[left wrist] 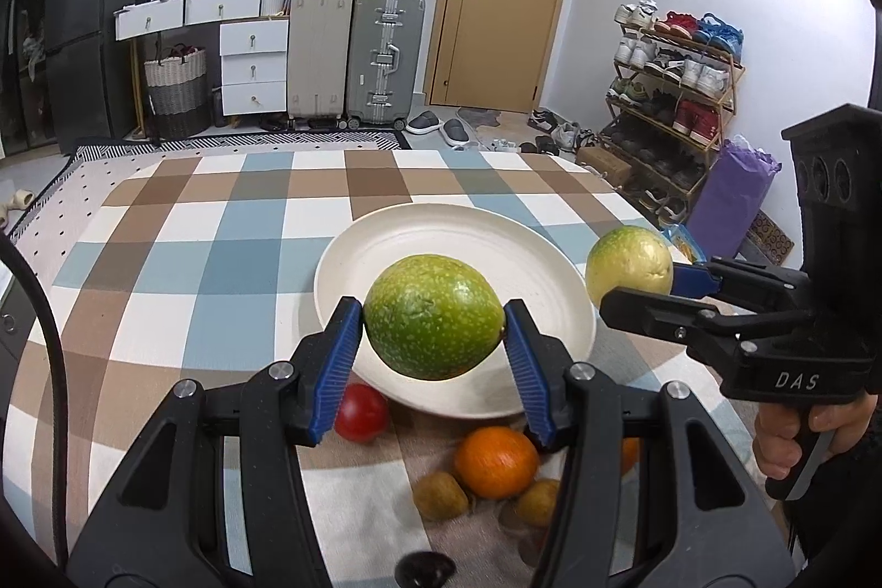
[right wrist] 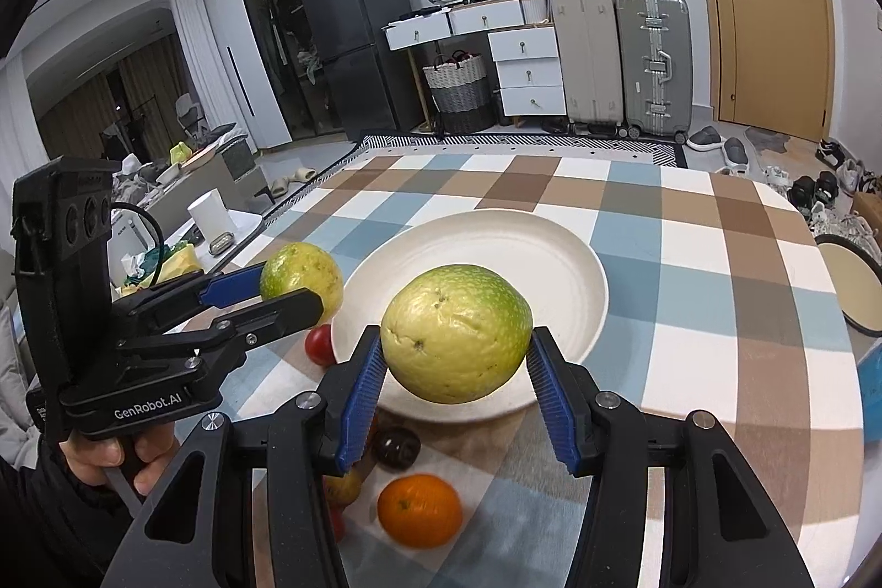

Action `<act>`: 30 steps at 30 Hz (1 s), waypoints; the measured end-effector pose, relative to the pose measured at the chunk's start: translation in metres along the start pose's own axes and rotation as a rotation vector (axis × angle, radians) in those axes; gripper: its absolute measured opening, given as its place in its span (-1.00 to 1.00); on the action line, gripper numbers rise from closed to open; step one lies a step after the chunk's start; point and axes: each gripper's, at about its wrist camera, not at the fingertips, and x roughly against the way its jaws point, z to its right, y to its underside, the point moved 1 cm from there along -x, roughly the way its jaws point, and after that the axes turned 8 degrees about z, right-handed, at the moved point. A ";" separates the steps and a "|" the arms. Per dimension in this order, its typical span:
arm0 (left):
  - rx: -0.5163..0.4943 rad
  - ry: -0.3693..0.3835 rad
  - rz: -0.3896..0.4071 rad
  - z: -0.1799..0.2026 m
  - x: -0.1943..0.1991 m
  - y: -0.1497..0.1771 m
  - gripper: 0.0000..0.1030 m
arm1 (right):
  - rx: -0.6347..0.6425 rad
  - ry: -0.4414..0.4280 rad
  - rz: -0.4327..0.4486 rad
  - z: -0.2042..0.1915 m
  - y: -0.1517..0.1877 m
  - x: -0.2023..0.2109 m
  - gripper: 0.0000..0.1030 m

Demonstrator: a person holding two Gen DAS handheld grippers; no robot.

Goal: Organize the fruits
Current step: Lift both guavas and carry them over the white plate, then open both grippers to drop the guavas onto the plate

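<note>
I tilt both grippers downward: my left gripper (left wrist: 434,343) clamps a green fruit (left wrist: 434,317), my right gripper (right wrist: 455,365) a yellowish fruit (right wrist: 456,333), above the white plate (right wrist: 557,257) on the checkered table (right wrist: 716,290); suitcases (right wrist: 623,59) line the far wall.

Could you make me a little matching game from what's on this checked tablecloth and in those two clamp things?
Things:
1. left gripper
2. right gripper
3. white plate
4. orange

States:
A. lies on the cloth, nearer the camera than the plate
B. nothing lying in it
C. clamps a mostly green fruit
D. clamps a mostly yellow fruit

Pairs: 1-C, 2-D, 3-B, 4-A
</note>
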 end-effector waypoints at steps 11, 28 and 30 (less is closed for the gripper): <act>0.019 0.003 -0.050 -0.011 -0.025 0.011 -0.03 | -0.041 0.025 -0.034 0.019 0.012 -0.021 0.04; -0.033 -0.012 -0.103 -0.001 -0.041 0.024 -0.03 | -0.016 0.034 -0.064 0.015 0.024 -0.035 0.04; -0.027 -0.009 -0.104 -0.002 -0.041 0.025 -0.03 | -0.013 0.034 -0.062 0.014 0.024 -0.035 0.04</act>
